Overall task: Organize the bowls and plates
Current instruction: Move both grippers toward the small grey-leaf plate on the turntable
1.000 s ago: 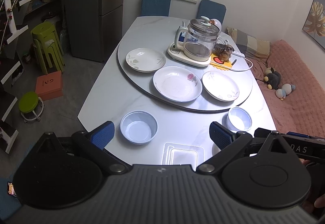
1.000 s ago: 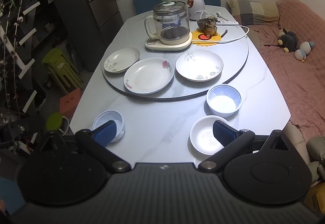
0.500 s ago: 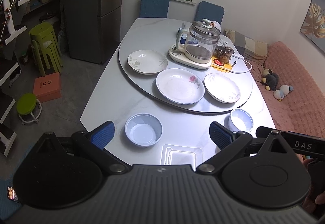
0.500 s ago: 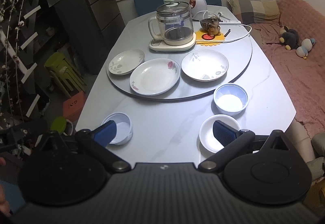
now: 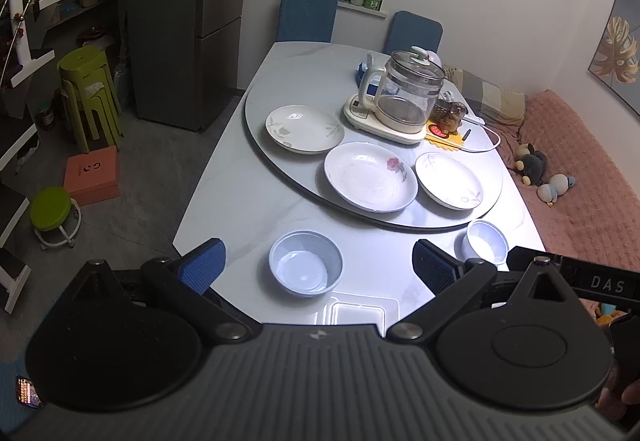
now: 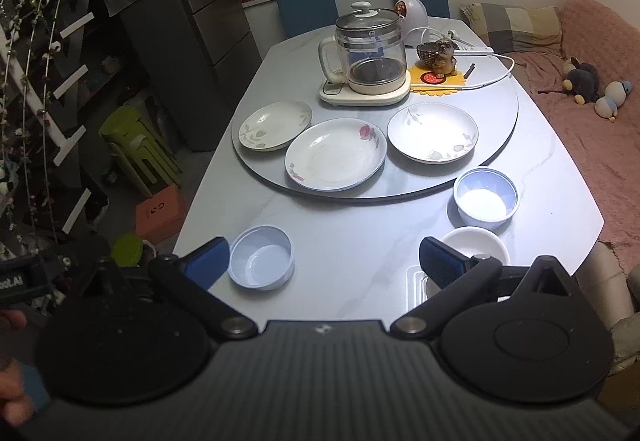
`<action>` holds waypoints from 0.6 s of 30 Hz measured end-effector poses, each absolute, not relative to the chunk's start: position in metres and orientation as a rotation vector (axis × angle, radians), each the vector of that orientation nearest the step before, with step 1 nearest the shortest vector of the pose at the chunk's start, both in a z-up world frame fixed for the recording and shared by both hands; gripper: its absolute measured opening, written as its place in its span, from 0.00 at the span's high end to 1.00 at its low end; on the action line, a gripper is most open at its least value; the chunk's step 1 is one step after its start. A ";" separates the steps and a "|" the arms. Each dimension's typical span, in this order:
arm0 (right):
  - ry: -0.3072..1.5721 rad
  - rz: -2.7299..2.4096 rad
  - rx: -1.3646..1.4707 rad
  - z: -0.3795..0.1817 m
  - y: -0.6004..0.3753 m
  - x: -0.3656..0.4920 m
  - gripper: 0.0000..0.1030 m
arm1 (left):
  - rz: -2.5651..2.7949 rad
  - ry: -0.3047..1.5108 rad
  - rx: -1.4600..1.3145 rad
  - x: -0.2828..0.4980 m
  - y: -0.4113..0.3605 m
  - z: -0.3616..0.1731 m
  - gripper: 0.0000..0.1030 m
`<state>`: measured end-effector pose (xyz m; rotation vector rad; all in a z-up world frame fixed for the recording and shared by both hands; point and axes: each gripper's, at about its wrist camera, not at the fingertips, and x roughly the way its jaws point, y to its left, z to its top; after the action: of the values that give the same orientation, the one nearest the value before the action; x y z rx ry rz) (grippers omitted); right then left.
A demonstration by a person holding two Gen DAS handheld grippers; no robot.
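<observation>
1. Three round plates on the grey turntable point(image 6: 496, 145), which sits on the pale marble-look worktop point(image 6: 360, 241): leaf-print plate point(image 6: 275, 125) at left, rose-print plate point(image 6: 335, 154) in the middle, sprig-print plate point(image 6: 433, 132) at right
2. Three bowls on the worktop's near edge, off the turntable: blue bowl point(image 6: 262, 262) left, second blue bowl point(image 6: 485, 198) right, white bowl point(image 6: 476, 246) just in front of it (partly hidden by a finger)
3. One glass kettle point(image 6: 370, 53) on a cream base, behind the plates
4. Left gripper point(image 5: 318, 265): jaws spread wide, holding nothing, above the left blue bowl
5. Right gripper point(image 6: 324, 261): jaws spread, empty
</observation>
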<state>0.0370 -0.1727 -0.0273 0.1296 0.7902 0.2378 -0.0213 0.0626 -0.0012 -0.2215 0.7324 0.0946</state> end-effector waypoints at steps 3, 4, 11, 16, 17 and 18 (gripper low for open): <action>0.775 0.238 0.136 -0.024 -0.169 0.037 0.00 | 0.100 0.727 -0.230 -0.022 0.071 -0.003 0.02; 0.771 0.242 0.138 -0.023 -0.167 0.038 0.00 | 0.104 0.724 -0.229 -0.022 0.073 -0.003 0.02; 0.755 0.282 0.133 -0.020 -0.153 0.058 0.00 | 0.127 0.718 -0.235 -0.006 0.086 -0.003 0.02; 0.775 0.316 0.130 -0.026 -0.146 0.089 0.00 | 0.164 0.725 -0.249 0.020 0.095 -0.009 0.02; 0.777 0.326 0.122 -0.028 -0.144 0.096 0.00 | 0.177 0.730 -0.248 0.027 0.097 -0.012 0.02; 0.783 0.335 0.115 -0.030 -0.142 0.104 0.00 | 0.192 0.735 -0.251 0.034 0.098 -0.013 0.02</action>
<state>0.1039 -0.1417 -0.0299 0.1149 0.7829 0.3353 0.0337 0.0979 -0.0134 -0.2506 0.7351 0.1916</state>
